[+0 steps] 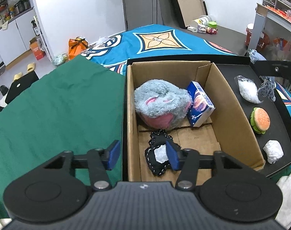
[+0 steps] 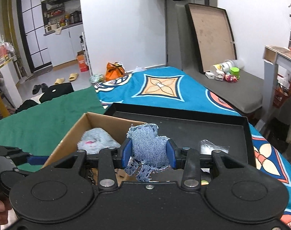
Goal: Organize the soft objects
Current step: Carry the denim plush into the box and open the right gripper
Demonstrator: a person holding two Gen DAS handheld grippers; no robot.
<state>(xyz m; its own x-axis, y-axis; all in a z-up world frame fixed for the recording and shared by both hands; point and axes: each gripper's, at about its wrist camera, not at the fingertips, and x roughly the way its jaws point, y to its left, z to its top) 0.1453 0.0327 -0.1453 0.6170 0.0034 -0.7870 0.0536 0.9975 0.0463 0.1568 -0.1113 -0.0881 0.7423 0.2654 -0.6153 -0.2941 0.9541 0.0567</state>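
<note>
A cardboard box (image 1: 231,103) stands in a black tray (image 1: 276,115). In the box lie a grey-and-pink plush (image 1: 160,105), a blue tissue pack (image 1: 200,103) and a black stitched pouch (image 1: 159,155). My left gripper (image 1: 143,154) is open over the box's near left wall, just above the pouch. My right gripper (image 2: 149,153) is shut on a denim fabric toy (image 2: 148,147) and holds it above the tray, right of the box (image 2: 72,132). The toy also shows in the left wrist view (image 1: 267,89). On the tray lie a white plastic bag (image 1: 247,89), a burger plush (image 1: 260,120) and a white wad (image 1: 273,151).
A green cloth (image 1: 49,111) covers the surface left of the box. A blue patterned blanket (image 2: 160,90) lies behind the tray. A grey bench (image 2: 237,88) with small items stands at the back right. Slippers and an orange bag (image 2: 114,71) are on the floor.
</note>
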